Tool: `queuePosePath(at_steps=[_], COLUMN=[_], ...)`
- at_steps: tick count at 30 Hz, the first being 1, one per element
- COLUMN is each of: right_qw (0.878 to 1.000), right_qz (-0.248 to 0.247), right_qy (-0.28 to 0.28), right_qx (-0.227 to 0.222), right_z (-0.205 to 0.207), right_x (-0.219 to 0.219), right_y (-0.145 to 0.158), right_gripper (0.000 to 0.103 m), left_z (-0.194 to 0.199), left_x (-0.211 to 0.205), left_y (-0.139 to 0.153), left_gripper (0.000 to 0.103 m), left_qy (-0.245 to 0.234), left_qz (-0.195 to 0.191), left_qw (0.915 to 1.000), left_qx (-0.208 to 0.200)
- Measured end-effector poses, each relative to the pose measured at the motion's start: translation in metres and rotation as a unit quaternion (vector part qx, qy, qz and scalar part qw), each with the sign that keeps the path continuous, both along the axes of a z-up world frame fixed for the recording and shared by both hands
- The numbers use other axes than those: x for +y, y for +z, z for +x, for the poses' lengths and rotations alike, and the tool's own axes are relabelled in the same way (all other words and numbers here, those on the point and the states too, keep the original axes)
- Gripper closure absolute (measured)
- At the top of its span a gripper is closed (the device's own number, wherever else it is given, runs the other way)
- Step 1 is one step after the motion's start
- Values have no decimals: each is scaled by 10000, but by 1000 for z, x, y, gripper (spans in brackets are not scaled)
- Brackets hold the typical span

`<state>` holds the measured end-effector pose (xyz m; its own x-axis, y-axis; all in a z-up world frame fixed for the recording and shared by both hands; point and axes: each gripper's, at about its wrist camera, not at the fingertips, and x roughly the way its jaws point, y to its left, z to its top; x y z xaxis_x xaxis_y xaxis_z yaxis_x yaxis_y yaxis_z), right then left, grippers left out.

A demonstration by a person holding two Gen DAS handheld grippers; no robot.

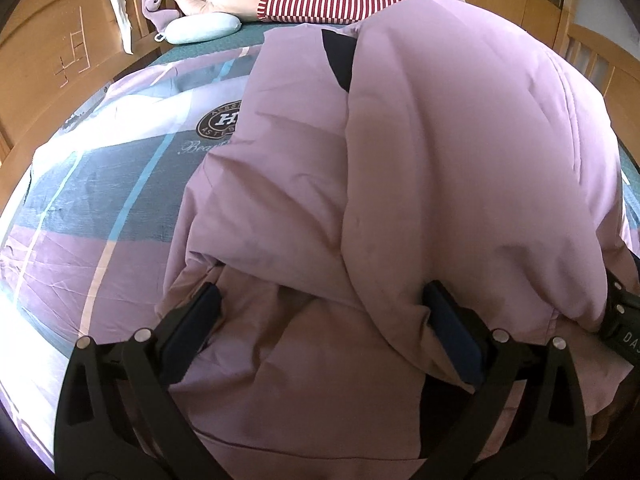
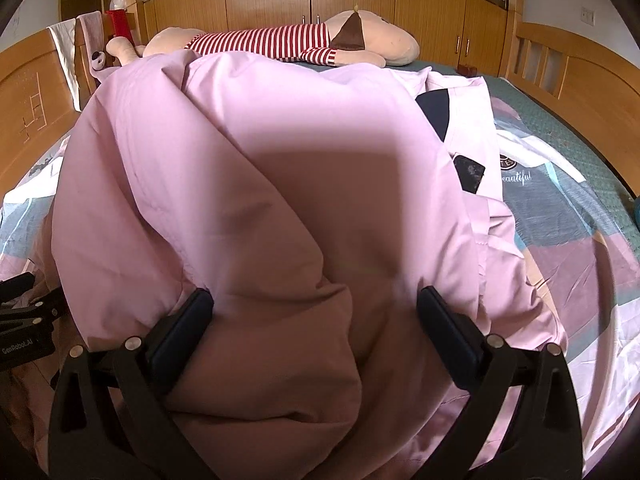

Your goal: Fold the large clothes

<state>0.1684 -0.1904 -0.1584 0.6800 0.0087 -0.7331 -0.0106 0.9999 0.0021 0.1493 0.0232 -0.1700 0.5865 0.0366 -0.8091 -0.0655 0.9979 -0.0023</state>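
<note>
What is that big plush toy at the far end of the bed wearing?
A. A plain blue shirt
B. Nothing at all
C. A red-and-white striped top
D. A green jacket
C: the plush toy lying beyond the pink garment wears a red-and-white striped top.

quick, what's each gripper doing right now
Left hand-held gripper: open, pink garment between its fingers.
Right hand-held gripper: open, same garment bunched between its fingers.

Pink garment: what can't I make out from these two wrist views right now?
- Garment outline and type: fills both views and runs off the bottom edges.
- Left gripper grip: fingers spread, fabric bulges between; pinch unclear.
- Right gripper: same.
- Bedspread logo text: half covered by the garment in both views.
</note>
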Motion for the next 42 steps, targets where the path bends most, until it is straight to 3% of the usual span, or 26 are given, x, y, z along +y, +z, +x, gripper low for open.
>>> queuePosePath(at_steps=[7, 12, 16, 23, 24, 27, 30, 32, 34, 39, 40, 42], right_qw=[10000, 10000, 10000, 10000, 9998, 9954, 9890, 9919, 9944, 9990, 9991, 9968], right_qz=[19, 9, -15, 12, 22, 102, 28, -437, -858, 7, 114, 387], right_qy=[-6, -21, -21, -60, -116, -176, 188, 417, 543, 441, 402, 435], right_qx=[0, -16, -20, -55, -137, -932, -1467, -1118, -276, -10, -57, -556], right_z=[1, 0, 0, -1, -3, -22, -34, -27, -7, 3, 0, -19], right_x=[-1, -1, -2, -4, -5, -9, 2, 19, 31, 5, 2, -8], right_y=[0, 0, -1, 4, 9, 30, 43, 30, -1, 0, 4, 31], right_gripper=[1, 1, 1, 1, 1, 1, 1, 1, 1, 1, 1, 1], left_z=[-2, -10, 1, 1, 1, 0, -2, -2, -2, -4, -5, -13], left_x=[2, 13, 21, 18, 18, 18, 16, 15, 15, 13, 15, 25], left_y=[6, 21, 8, 5, 5, 5, 5, 5, 4, 8, 11, 28], left_gripper=[2, 2, 2, 2, 2, 2, 2, 2, 2, 2, 2, 2], left_qy=[11, 246, 265, 291, 294, 301, 305, 308, 309, 267, 259, 169], left_qz=[-71, -276, -358, -232, -241, -257, -220, -198, -169, -145, -206, -369], left_qw=[10000, 9987, 9990, 9993, 9992, 9992, 9992, 9992, 9993, 9994, 9994, 9988], left_qx=[-36, -358, -56, -96, -99, -112, -134, -145, -123, -137, -139, -263])
